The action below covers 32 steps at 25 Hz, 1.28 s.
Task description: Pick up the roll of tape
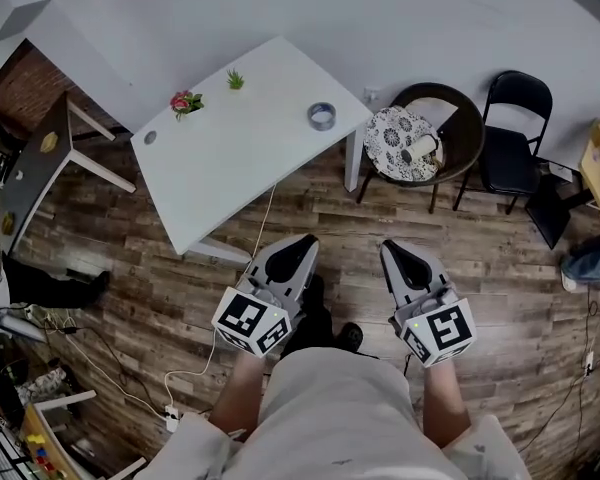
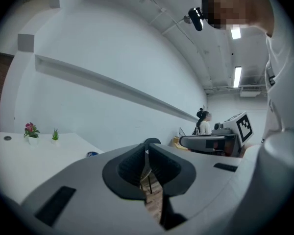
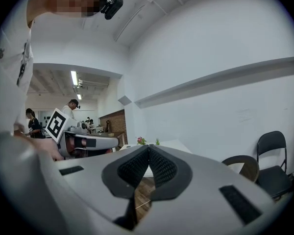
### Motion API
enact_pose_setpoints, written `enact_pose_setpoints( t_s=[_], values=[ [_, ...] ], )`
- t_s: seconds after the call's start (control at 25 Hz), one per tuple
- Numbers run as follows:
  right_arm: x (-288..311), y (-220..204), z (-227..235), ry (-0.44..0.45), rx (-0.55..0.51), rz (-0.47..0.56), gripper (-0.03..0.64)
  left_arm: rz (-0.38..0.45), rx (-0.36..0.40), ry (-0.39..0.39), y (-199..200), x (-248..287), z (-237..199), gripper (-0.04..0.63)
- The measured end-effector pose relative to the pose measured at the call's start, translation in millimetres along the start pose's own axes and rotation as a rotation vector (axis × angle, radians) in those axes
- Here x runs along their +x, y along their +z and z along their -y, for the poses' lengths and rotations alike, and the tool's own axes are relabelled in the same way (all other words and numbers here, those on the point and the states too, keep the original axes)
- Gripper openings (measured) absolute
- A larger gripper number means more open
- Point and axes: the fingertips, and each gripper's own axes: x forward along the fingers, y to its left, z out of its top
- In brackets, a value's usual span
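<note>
The round greyish roll of tape, perhaps bluish, lies flat near the corner of the smooth white table. The left gripper and right gripper, ribbed black jaws pressed together, hold nothing.

White table with roll of tape, pink flowers, small green plant

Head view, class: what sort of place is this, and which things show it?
Probably a shared workroom or lab rather than a home: a plain white table with a roll of tape, a black folding chair by the wall, cables trailing over the wood-plank floor, and ceiling strip lights.
</note>
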Motion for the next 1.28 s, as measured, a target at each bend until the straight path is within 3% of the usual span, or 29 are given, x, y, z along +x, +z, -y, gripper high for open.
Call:
enact_pose_setpoints(
  t_s=[0.24,0.44,0.92,1.28],
  values=[
    [39,13,20,-0.019,0.001,-0.004,0.028,0.002,0.021,-0.038,15,29,-31,0.032],
    [72,21,33,-0.033,0.007,-0.006,0.051,-0.003,0.03,-0.056,25,47,-62,0.083],
    [137,31,35,-0.063,0.014,-0.018,0.086,-0.006,0.039,-0.102,39,65,-125,0.123],
    [164,27,31,-0.086,0.023,-0.049,0.13,-0.024,0.04,-0.139,37,71,-149,0.135]
  ],
)
